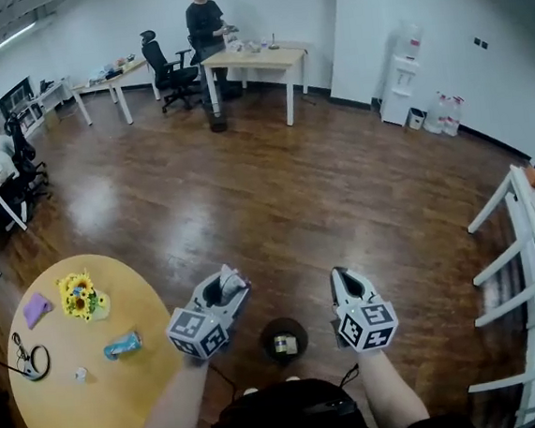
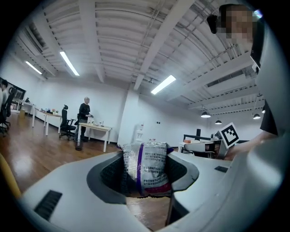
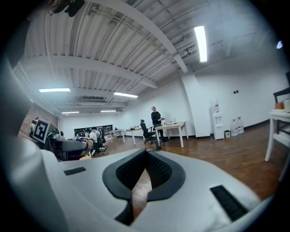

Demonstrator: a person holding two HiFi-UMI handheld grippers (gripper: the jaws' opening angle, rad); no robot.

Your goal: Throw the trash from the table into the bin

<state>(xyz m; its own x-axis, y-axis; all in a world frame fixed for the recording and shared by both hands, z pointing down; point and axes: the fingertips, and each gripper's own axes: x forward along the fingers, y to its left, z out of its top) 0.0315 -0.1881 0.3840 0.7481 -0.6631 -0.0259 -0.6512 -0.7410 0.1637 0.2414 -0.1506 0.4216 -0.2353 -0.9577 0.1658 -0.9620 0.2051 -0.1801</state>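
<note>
A blue wrapper (image 1: 122, 345) and a white scrap (image 1: 81, 374) are lying on the counter (image 1: 99, 422) at lower left, probably waiting their turn. Your left gripper (image 1: 230, 278) jaws are clamping a silver packet (image 2: 147, 167) just beside the bin (image 1: 284, 340) at bottom centre, not yet dropping it. Your right gripper (image 1: 342, 275) jaws are sitting closed, empty.

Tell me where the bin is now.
In the head view the bin sits on the floor at bottom centre, between the left gripper and right gripper, right of the round table.
</note>
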